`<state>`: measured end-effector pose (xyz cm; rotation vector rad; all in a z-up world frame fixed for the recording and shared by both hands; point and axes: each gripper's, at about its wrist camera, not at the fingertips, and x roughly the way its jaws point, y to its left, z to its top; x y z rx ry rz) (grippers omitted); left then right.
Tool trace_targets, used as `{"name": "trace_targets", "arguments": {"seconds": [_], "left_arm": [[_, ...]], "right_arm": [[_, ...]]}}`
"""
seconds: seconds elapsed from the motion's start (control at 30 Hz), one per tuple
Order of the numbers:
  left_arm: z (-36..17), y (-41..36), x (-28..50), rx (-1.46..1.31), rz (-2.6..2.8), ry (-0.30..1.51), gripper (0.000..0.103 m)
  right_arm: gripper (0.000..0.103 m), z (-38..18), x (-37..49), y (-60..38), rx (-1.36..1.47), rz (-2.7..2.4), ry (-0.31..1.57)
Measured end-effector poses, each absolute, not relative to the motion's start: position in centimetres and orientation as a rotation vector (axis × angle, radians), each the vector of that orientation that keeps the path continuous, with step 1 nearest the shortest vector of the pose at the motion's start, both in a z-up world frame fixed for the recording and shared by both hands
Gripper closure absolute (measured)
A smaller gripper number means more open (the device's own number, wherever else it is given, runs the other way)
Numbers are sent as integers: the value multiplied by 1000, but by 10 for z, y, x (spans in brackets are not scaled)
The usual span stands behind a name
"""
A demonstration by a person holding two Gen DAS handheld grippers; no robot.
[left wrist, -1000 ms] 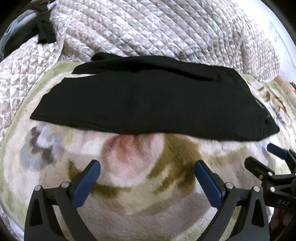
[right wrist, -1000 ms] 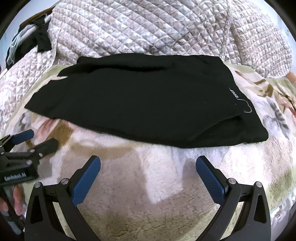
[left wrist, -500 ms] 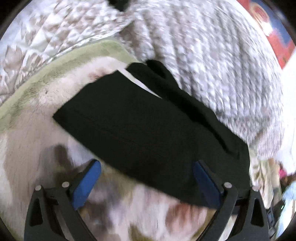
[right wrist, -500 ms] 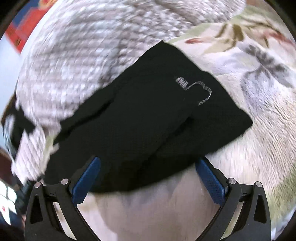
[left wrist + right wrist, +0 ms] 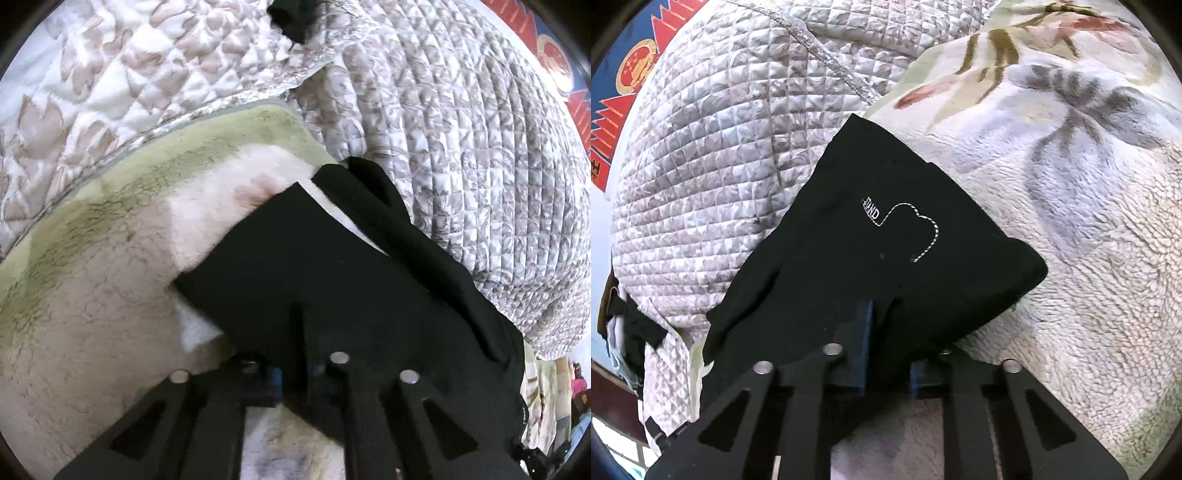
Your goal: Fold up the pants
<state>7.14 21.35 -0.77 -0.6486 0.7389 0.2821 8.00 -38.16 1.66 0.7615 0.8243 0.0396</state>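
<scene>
Since the black pants [image 5: 871,251] lie lengthwise-doubled on the floral fleece blanket [image 5: 1089,221], L gripper [image 5: 295,369] and R gripper [image 5: 886,354] each clamped on near edge; cross-fold still pending

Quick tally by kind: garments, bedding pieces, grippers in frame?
Black pants: 1
Other dark garment, on the quilt: 1
Quilted cover: 1
Floral fleece blanket: 1
Grippers, both clamped on the pants: 2, left, right
Total: 6

The pants [image 5: 871,258] are laid on the blanket [image 5: 1089,229], with the quilt [image 5: 713,122] behind them. Each end is clamped by a gripper.
</scene>
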Motion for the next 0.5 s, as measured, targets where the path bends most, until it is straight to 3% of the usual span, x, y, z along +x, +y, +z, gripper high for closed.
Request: {"name": "trace_targets", "arguments": {"seconds": [0.13, 0.5], "left_arm": [[0, 208, 69, -596, 287, 740, 99], [39, 208, 20, -553, 260, 720, 99]], "right_arm": [[97, 23, 80, -380, 755, 62, 815], [99, 67, 63, -387, 725, 118, 805]]}}
